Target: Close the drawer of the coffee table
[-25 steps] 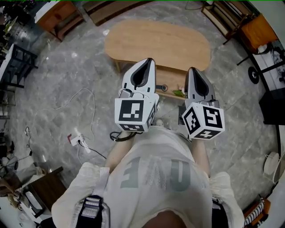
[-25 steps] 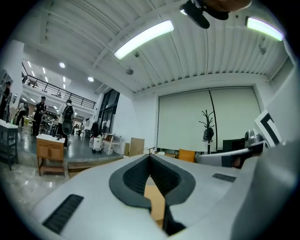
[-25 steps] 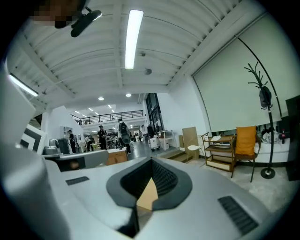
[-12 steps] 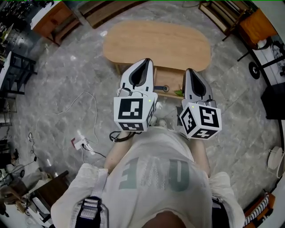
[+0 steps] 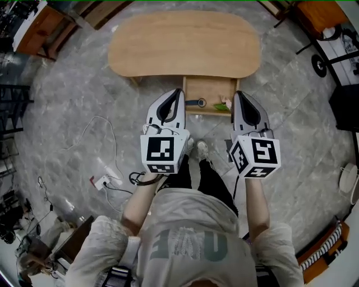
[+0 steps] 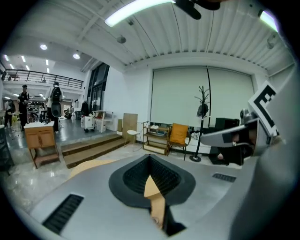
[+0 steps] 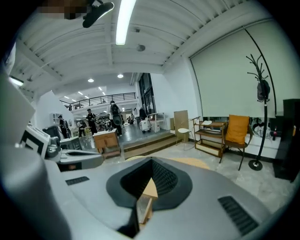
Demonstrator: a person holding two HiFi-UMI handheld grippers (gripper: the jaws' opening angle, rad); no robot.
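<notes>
The person's bare left forearm (image 5: 136,204) and bare right forearm (image 5: 256,202) stretched forward, away from the body. The grey, black-padded left gripper (image 5: 176,94) and the matching right gripper (image 5: 239,96) lay side by side but apart, pointing far and tilted slightly down. Each carried a black-and-white marker cube (image 5: 162,152) at its near end. Both pairs of jaws stood pressed together.

You're in a big open hall set up like a showroom or studio, not a lived-in home. Under you is a grey marbled floor (image 5: 61,112) with an oval wooden coffee table (image 5: 185,42) and a power strip (image 5: 101,180) with its cable loose on the stone. Ahead are wide steps (image 6: 89,149) to a raised platform, a railed mezzanine (image 6: 42,75), people (image 6: 55,99) standing about, a strip light (image 6: 136,10), tall drawn blinds (image 6: 178,93), a coat stand (image 6: 203,105) and an orange chair (image 6: 178,133).
</notes>
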